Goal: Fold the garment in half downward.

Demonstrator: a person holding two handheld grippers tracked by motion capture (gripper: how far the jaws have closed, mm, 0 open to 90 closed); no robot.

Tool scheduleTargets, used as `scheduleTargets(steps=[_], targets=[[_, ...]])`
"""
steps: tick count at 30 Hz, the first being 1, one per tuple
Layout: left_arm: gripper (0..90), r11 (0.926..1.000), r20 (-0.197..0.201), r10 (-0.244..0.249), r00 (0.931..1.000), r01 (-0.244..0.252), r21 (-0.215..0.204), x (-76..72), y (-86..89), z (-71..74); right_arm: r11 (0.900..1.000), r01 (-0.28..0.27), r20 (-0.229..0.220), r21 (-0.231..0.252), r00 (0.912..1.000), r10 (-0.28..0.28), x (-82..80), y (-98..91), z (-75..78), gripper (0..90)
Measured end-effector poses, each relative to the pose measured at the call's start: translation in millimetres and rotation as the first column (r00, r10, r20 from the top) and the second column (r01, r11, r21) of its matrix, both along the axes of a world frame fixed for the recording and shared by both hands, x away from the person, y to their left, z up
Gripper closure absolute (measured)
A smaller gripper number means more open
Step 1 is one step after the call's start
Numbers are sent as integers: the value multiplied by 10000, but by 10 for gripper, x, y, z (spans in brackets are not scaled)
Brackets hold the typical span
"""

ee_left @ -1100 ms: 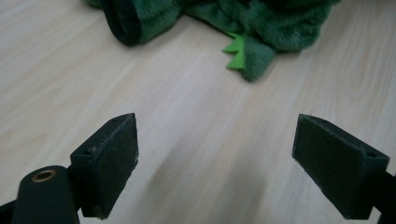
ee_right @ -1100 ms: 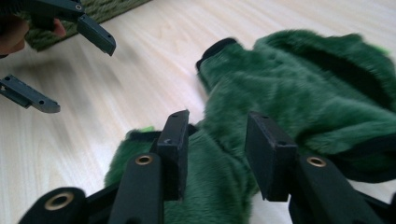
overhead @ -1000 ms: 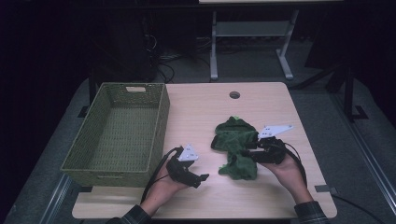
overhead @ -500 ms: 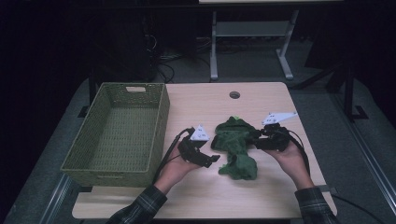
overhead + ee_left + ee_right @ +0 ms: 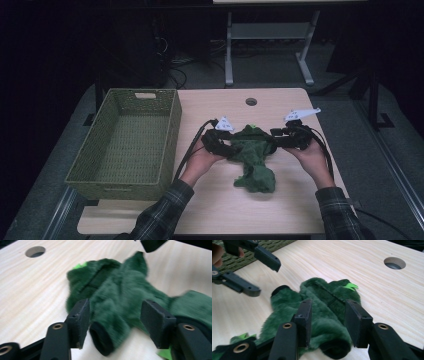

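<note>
A fuzzy dark-green garment (image 5: 252, 155), plush and crumpled, lies on the pale wood-grain table (image 5: 220, 105) right of a woven olive basket (image 5: 127, 145). One tube-shaped sleeve with a black cuff sits between the flat black pads of the left claw (image 5: 115, 317); its jaws have just been closing, yet gaps remain, so it is released. The right claw (image 5: 327, 320) straddles the other sleeve, cuff end cut off below; its left pad touches the fur, but whether it is clenched is unclear. A bright green tag (image 5: 350, 286) pokes out. A round hole (image 5: 251, 101) pierces the table.
</note>
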State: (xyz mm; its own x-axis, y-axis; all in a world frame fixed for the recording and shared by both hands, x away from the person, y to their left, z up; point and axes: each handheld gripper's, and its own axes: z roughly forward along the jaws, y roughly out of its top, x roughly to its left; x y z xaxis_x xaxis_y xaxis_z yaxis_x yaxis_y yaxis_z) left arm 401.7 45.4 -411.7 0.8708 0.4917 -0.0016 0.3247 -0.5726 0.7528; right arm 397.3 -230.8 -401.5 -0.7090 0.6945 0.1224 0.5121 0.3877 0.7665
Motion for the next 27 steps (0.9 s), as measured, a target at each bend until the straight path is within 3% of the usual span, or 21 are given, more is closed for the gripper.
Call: scheduleTargets(steps=[2, 7, 10, 14, 21, 27], targets=[[414, 9999, -146, 100, 9998, -100, 13, 90, -36, -21, 9999, 110, 115, 10, 9999, -110, 60, -3, -35, 562], [443, 9994, -114, 287, 9995, -284, 196, 289, -115, -66, 9980, 568, -568, -292, 9967, -584, 257, -16, -211, 543], [459, 9985, -183, 386, 9991, -379, 396, 403, -136, -124, 9962, 674, -753, -552, 9946, -715, 352, -12, -287, 543], [459, 9971, -297, 625, 9976, -611, 447, 522, -119, -263, 9959, 809, -959, -417, 9918, -846, 455, -13, -391, 545], [505, 9972, -514, 635, 9967, -613, 438, 642, -155, -461, 9939, 876, -1348, -677, 9862, -961, 556, 19, -592, 571], [546, 9968, -532, 531, 9972, -497, 629, 673, -235, -501, 9922, 987, -1183, -762, 9872, -1073, 590, 33, -638, 627]])
